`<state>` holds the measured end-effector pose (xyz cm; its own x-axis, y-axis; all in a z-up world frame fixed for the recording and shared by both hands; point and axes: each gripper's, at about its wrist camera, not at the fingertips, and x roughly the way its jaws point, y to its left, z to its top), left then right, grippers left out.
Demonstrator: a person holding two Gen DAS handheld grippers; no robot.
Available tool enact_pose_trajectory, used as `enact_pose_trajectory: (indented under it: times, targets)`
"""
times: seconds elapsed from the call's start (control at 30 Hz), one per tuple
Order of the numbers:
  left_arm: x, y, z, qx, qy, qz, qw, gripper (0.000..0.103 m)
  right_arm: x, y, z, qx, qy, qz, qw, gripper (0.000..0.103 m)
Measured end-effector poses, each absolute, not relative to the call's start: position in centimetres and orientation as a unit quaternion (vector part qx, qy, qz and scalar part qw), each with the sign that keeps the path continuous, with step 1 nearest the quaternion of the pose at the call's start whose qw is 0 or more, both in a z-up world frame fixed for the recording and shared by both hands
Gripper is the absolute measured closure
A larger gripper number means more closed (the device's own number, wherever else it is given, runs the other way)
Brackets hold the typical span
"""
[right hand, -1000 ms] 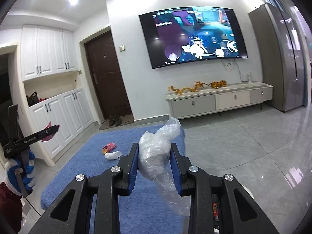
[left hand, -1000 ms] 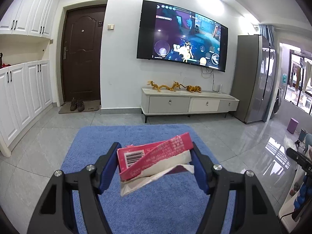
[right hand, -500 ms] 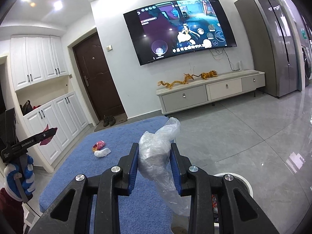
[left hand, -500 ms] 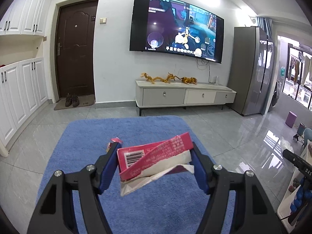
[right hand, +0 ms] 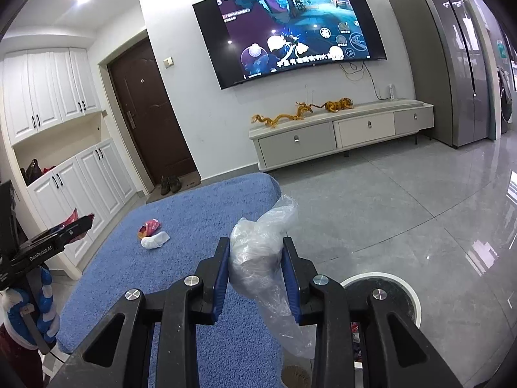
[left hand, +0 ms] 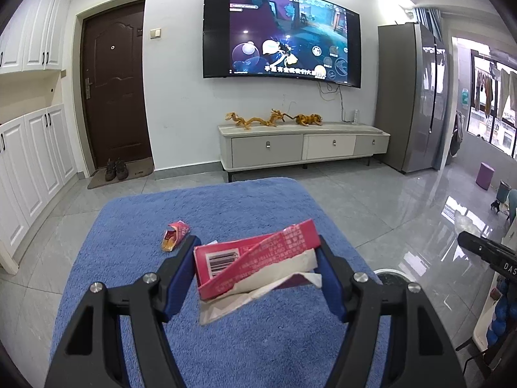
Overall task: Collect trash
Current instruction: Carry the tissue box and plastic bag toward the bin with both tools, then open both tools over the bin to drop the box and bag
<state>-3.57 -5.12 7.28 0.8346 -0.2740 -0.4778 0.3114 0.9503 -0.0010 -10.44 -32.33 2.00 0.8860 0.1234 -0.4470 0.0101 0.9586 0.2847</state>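
Left wrist view: the left gripper (left hand: 257, 273), black with blue pads, is closed about halfway onto a flattened pink carton (left hand: 255, 258) of thin card, held crosswise above the blue rug (left hand: 226, 207). The carton is creased and torn open along its lower edge, showing a white inner layer; a barcode is printed on its left end and small print runs along its long face. A small red-and-orange wrapper (left hand: 174, 235), crumpled and partly open, lies on the deep-pile rug just beyond the left pad.

Right wrist view: the right gripper (right hand: 257, 279) is closed to a narrow gap on a bunched clear plastic bag (right hand: 261, 252), thin and wrinkled, which bulges above the pads and trails below them. Under the gripper's right side stands a round bin (right hand: 400, 286) with a white rim and dark liner on glossy grey floor tiles (right hand: 404, 210). On the rug lie the pink-orange wrapper (right hand: 149, 227) and, touching it, a crumpled white tissue (right hand: 155, 240).
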Motion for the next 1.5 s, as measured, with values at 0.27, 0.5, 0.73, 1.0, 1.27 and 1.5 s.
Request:
enact_pose_trajectory:
  times: [0.27,0.5,0.73,1.0,1.27,1.5]
  targets:
    - [-2.3,-7.4,6.3,0.056,0.26,-0.164,0.95,0.036,-9.2,-34.4,0.5,0.166,0.247,0.019,0.954,0.074]
    - [-1.3,-11.6,5.3,0.081,0.277,-0.19,0.938,0.036,-9.1,-38.1,-2.1,0.204,0.258,0.0,0.944,0.074]
    - [0.0,-17.7,3.5,0.101,0.306,-0.238,0.916,0.036,-8.9,-41.9,-4.2,0.231,0.273,-0.025,0.934,0.074]
    - [1.2,-25.7,0.4,0.132,0.341,-0.299,0.881,0.036,-8.7,-45.8,-6.8,0.255,0.293,-0.06,0.92,0.074]
    - [2.9,-32.5,-2.8,0.147,0.379,-0.353,0.843,0.036,-8.8,-48.6,-9.9,0.287,0.321,-0.089,0.898,0.074]
    - [4.3,-37.6,-5.0,0.147,0.405,-0.372,0.822,0.035,-7.6,-49.7,-10.9,0.294,0.333,-0.098,0.891,0.072]
